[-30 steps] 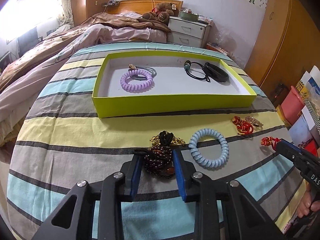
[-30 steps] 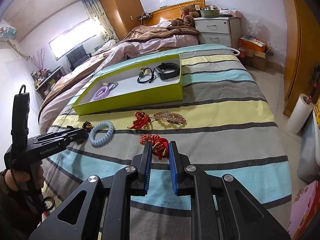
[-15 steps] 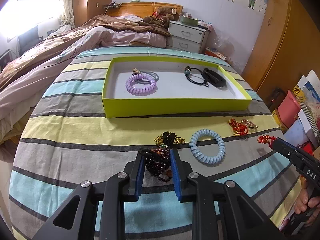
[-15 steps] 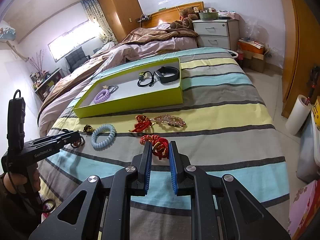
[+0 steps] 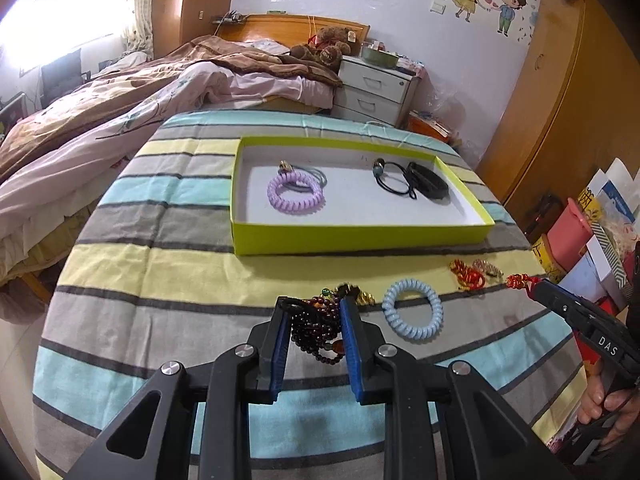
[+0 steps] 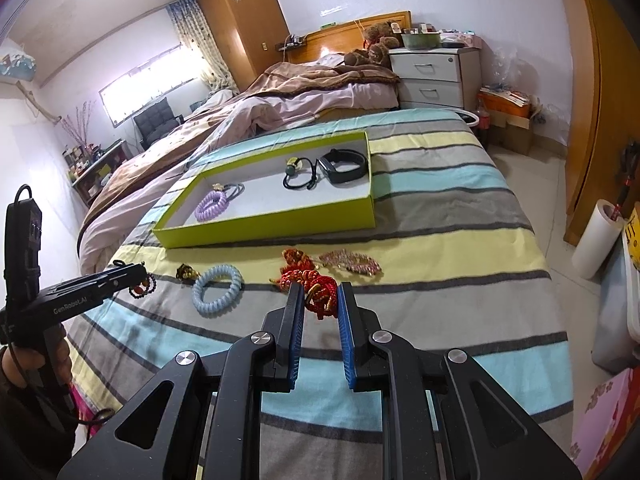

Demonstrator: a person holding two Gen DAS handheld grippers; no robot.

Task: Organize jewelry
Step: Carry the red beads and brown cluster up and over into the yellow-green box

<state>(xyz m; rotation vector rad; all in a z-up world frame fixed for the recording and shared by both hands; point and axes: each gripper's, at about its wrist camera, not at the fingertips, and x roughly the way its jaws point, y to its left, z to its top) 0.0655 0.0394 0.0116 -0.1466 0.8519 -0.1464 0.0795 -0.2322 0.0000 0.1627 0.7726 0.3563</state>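
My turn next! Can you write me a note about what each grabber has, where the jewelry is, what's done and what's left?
Left gripper: its jaws have just been closing and now grip the dark bead bracelet.
Right gripper: shut on the red knotted cord.
In the green tray: purple coil tie, black cord, black band.
On the bedspread: blue coil tie, gold-and-black piece, another red knot, sparkly clip.
Left: carry both held pieces to the tray, then the rest.
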